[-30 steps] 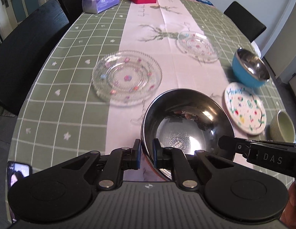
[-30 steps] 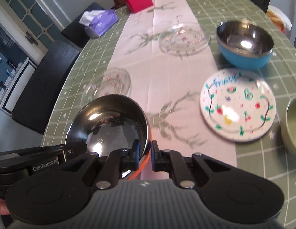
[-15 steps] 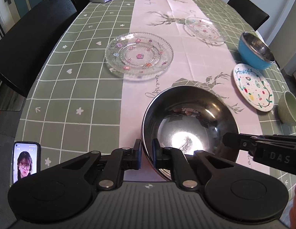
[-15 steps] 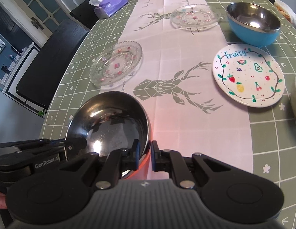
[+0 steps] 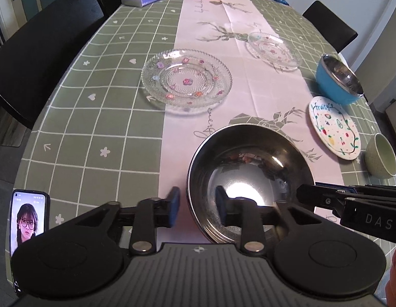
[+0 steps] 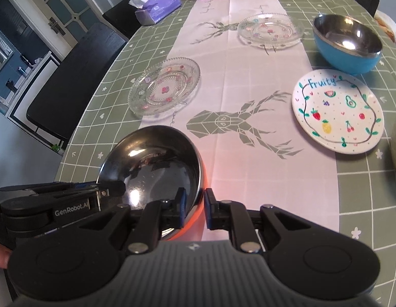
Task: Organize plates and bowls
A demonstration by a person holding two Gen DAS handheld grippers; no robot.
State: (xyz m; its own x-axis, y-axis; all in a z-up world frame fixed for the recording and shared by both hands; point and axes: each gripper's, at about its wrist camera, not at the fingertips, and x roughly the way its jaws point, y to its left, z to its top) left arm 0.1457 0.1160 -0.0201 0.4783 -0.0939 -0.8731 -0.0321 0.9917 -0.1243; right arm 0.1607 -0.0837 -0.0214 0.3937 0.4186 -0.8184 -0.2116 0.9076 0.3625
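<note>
In the left wrist view, the left tool [image 5: 196, 206] is letting go: its jaws have just been opening and are standing apart astride the near rim of the orange-bottomed steel bowl [image 5: 249, 174], now sitting on the runner near the tabletop's near edge. In the right wrist view, the right tool [image 6: 194, 208] has likewise just been opening, its pads straddling that rim without pressing. Sorting is looking barely begun: two glass plates [image 6: 166, 88], the fruit-print plate [image 6: 337, 113] and the blue bowl [image 6: 347, 43] are lying spread apart, unstacked.

I log one steel bowl [image 5: 249, 176], orange outside, upright, rim between my fingers [image 5: 173, 206]; beyond them two glass plates [image 5: 187, 78], fruit plate [image 5: 334, 127], blue bowl [image 5: 337, 79].
</note>
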